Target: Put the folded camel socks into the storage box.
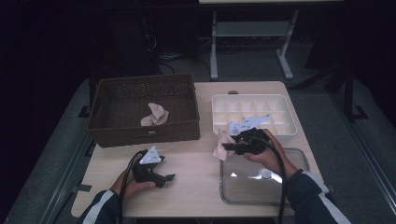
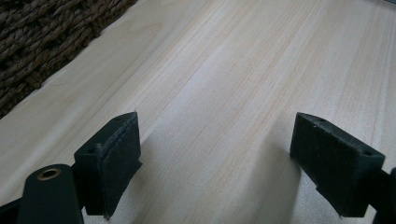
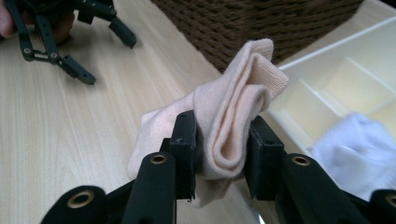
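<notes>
While the right gripper (image 3: 219, 154) is clamped on a folded beige sock (image 3: 233, 116) at mid-frame in its own view, only the lower fold is pinched, so the loose upper part could be slipped free or unfolded. Left of centre in the high view, the left gripper (image 1: 163, 177) is held apart and empty over the table (image 1: 196, 163). A snag on the white tray's (image 1: 254, 99) rim, at right centre, is judged possible.

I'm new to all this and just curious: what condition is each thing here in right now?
Right gripper: shut on folded beige sock.
Left gripper: open, empty, over the table.
Wicker basket: holds another beige sock.
White divider tray: open.
Clear lid: flat on table.
</notes>
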Demonstrator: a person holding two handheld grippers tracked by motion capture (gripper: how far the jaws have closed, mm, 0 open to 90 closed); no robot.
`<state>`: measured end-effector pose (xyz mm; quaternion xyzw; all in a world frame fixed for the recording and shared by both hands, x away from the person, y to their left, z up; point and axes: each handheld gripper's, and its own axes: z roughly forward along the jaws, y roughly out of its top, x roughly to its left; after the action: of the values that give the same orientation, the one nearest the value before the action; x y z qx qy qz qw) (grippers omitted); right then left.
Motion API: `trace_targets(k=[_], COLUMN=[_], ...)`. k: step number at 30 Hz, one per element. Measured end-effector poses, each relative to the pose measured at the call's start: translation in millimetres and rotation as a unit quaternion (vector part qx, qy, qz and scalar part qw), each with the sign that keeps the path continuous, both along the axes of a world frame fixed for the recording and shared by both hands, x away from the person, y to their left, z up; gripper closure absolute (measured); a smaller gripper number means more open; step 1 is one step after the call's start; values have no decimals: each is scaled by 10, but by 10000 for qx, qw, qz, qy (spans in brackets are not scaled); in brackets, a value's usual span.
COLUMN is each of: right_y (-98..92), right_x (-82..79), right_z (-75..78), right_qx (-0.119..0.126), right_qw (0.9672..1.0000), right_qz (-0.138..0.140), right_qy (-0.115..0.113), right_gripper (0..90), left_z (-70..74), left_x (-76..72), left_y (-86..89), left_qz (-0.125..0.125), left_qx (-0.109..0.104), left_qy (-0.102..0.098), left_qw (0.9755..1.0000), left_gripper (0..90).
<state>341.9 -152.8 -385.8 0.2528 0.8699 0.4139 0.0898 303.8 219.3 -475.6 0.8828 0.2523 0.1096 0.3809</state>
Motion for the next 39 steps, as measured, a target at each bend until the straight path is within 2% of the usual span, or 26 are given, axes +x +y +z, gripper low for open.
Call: trace_targets(k=[3,6,9,10,13,15,17,19,20,21,22,24,27,28,30,31,35,37,39], right_y=[-78,-258,-355,-440,-564,-606,-719,-754,-796,-796,-817,-829,-820,-794,-750,-750,-650,-613,-595], right_x=[11,34,54,67,89,104,145,166,215,215,274,334,408,485,554,554,678,712,747], right_z=[25,116,152,172,204,217,263,274,282,282,280,282,274,257,217,217,91,42,-2], right_qx=[-8,68,102,93,63,44,-74,-117,-272,-272,-444,-544,-688,-918,-1188,-1188,-1672,-1750,-1920], right_qw=[9999,9993,9987,9978,9960,9954,9925,9918,9895,9895,9877,9868,9856,9835,9804,9804,9739,9735,9710], right_qz=[-102,-328,-452,-602,-822,-880,-1111,-1166,-1304,-1304,-1386,-1426,-1447,-1470,-1489,-1489,-1475,-1432,-1395], right_qy=[-67,-178,-223,-264,-345,-379,-513,-514,-553,-553,-574,-549,-538,-528,-500,-500,-417,-337,-304], right_gripper=[673,672,672,673,672,672,672,672,672,672,672,672,672,673,673,673,672,672,671], left_z=[1,3,2,-1,2,2,2,2,2,2,-1,-1,0,1,1,1,0,0,0], left_x=[3,2,4,8,12,12,11,10,8,8,7,5,5,8,7,7,5,5,5], left_y=[-1,0,-2,-11,-14,-15,-15,-15,-15,-15,-18,-19,-18,-16,-16,-16,-17,-17,-17], left_qz=[-7,-11,-7,21,27,30,41,46,58,58,71,76,69,59,61,61,68,70,69], left_qx=[7,24,15,-9,25,25,33,35,40,40,11,3,14,29,27,27,18,16,17], left_qy=[7,3,4,4,-2,-1,-5,-8,-10,-10,-5,7,11,-6,-3,-3,10,11,11], left_qw=[10000,10000,10000,10000,10000,10000,10000,10000,10000,10000,10000,10000,10000,10000,10000,10000,10000,10000,10000], left_gripper=[152,152,152,152,152,151,151,151,151,151,151,151,151,151,151,152,152,151,152])
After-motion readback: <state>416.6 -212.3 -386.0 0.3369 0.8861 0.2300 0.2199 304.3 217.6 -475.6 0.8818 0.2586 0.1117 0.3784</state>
